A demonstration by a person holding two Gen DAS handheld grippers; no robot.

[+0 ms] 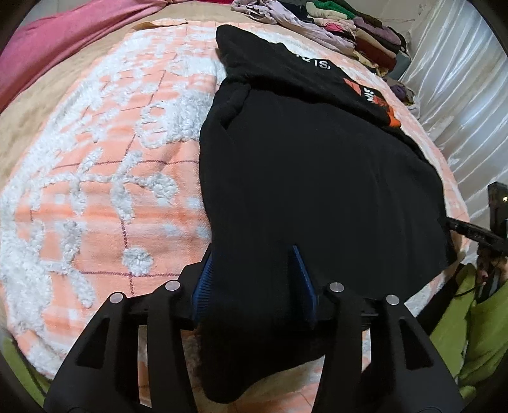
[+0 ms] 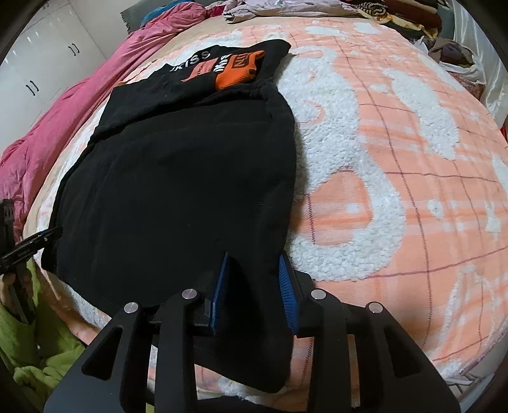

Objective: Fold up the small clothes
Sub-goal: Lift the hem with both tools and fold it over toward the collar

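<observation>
- A black garment lies spread over the middle of a peach-and-white fleecy blanket, running from the lower centre of the left wrist view up toward the upper right.
- The left gripper sits at the bottom centre of its view with its blue ribbed fingers either side of the garment's near hem; black cloth fills the gap between them and hangs down below, so it grips the fabric.
- The right gripper, at the bottom centre of the right wrist view, likewise has its blue fingers closed on a fold of the same black garment, at the hem's other corner.
- White letters on the garment's far end read "KISS" in the right wrist view; in the left wrist view only "IS" is legible.
- An orange patch below the lettering carries further print, too small and folded to read.
- A pink quilt lies along the upper left of the right wrist view, beside the blanket.
- Stacked folded clothes sit at the top right of the left wrist view.
- White cupboard doors with dark handles fill the far upper left of the right wrist view.
- Green fabric shows at the lower right edge of the left wrist view.
</observation>
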